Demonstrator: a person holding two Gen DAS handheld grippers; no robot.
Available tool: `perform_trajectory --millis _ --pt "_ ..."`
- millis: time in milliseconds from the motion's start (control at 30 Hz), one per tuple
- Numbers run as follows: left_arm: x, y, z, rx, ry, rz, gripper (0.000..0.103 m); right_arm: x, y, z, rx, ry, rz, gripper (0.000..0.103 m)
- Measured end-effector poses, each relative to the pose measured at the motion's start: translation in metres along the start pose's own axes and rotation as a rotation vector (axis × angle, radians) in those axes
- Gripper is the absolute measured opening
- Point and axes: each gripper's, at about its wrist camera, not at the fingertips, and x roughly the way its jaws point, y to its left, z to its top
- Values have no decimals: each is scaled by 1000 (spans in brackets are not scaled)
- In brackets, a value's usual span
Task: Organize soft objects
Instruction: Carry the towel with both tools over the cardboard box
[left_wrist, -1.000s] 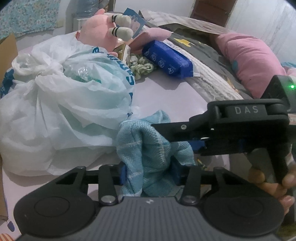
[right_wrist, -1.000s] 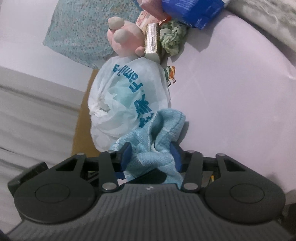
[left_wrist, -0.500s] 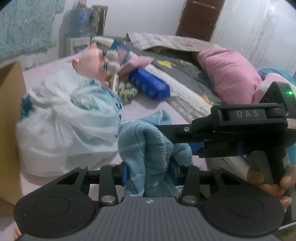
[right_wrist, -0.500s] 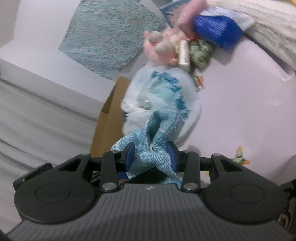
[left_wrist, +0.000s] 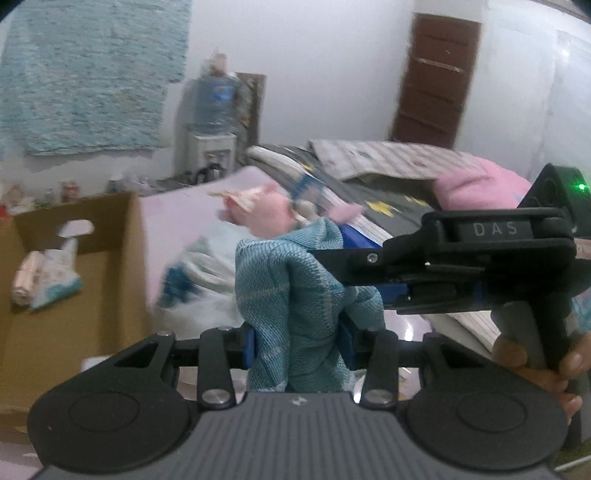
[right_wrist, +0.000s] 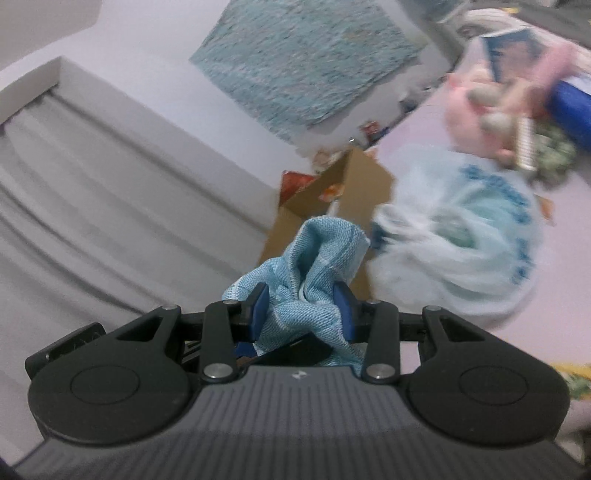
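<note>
A light blue woven cloth (left_wrist: 295, 295) is bunched up and held by both grippers in the air above the bed. My left gripper (left_wrist: 299, 343) is shut on its lower part. My right gripper (right_wrist: 303, 314) is shut on the same cloth (right_wrist: 314, 266) and comes in from the right in the left wrist view (left_wrist: 373, 280). An open cardboard box (left_wrist: 66, 295) stands at the left with a small soft bundle (left_wrist: 40, 280) inside. A pink plush toy (left_wrist: 266, 214) and a white plastic bag (right_wrist: 461, 236) lie on the lilac bed sheet.
A blue packet (right_wrist: 572, 107) and a green knotted rope (right_wrist: 554, 155) lie by the plush. A pink pillow (left_wrist: 480, 184) and grey bedding are at the right. A water dispenser (left_wrist: 214, 122) stands by the far wall. The box (right_wrist: 332, 192) sits left of the bag.
Both grippers have lifted the cloth up off the bed and swung left toward the cardboard box. The bag and the plush toy now sit lower and farther off in view.
</note>
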Motion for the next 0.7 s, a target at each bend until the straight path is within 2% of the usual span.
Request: perform_trajectory --millis 333,533,700 --pt "-19 64 33 -65 -27 122 43 75 51 39 -19 108 60 39" --pt "-18 105 57 -132 -9 139 43 116 72 71 -20 171 60 39" --pt "-7 140 79 -166 44 150 43 151 88 95 -56 209 36 40"
